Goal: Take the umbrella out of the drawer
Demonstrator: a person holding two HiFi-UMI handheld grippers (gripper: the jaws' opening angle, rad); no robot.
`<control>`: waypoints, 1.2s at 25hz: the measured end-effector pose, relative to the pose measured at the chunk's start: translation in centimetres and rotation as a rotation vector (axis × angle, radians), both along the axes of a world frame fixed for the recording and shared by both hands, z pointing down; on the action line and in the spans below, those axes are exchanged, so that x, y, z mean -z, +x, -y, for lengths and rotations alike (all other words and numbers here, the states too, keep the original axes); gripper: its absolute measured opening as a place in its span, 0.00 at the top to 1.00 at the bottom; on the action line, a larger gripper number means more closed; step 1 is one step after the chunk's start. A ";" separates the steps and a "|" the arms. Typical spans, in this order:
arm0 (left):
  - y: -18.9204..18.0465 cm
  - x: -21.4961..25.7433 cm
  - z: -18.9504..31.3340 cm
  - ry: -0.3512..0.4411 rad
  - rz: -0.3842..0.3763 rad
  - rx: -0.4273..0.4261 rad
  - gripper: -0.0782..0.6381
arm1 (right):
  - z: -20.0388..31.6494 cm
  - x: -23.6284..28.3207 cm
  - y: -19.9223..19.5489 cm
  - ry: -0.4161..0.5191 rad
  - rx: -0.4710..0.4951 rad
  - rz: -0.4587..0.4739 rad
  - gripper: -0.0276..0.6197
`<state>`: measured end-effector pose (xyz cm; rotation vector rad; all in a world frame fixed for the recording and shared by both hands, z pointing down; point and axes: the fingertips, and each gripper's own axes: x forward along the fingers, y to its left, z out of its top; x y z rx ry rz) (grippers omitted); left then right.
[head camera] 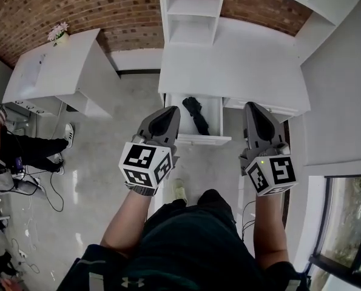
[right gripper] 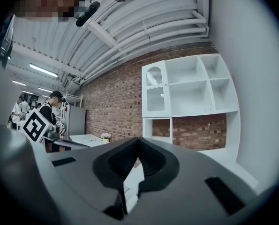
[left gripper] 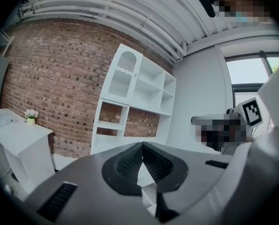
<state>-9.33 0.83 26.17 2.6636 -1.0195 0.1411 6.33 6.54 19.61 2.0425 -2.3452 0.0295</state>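
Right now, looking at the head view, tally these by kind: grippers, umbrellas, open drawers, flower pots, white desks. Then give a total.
Grippers: 2 (left gripper, right gripper)
Umbrellas: 1 (black umbrella)
Open drawers: 1 (drawer)
Flower pots: 1 (flower pot)
White desks: 2 (side desk, main desk)
Total: 7

Drawer [head camera: 212, 139] front corner behind the left gripper [head camera: 169, 111]

We're seeing a matt black cloth folded umbrella [head camera: 196, 114], smooth white painted drawer [head camera: 204, 140], rough red brick wall [head camera: 40, 8], glossy pale polished floor [head camera: 107, 168] catching the light
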 end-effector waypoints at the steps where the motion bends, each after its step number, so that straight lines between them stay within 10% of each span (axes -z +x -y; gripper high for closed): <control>1: 0.1 -0.4 0.6 -0.006 0.004 0.000 0.88 | 0.6 -0.3 0.1 -0.005 -0.001 0.001 0.95; 8: 2.7 -4.1 4.2 -0.109 -0.068 -0.030 0.88 | 4.9 -2.9 1.4 -0.036 0.010 0.034 0.95; 30: 10.6 -23.7 14.7 -0.308 0.076 0.194 0.88 | 21.1 -17.7 7.0 -0.157 0.247 0.065 0.95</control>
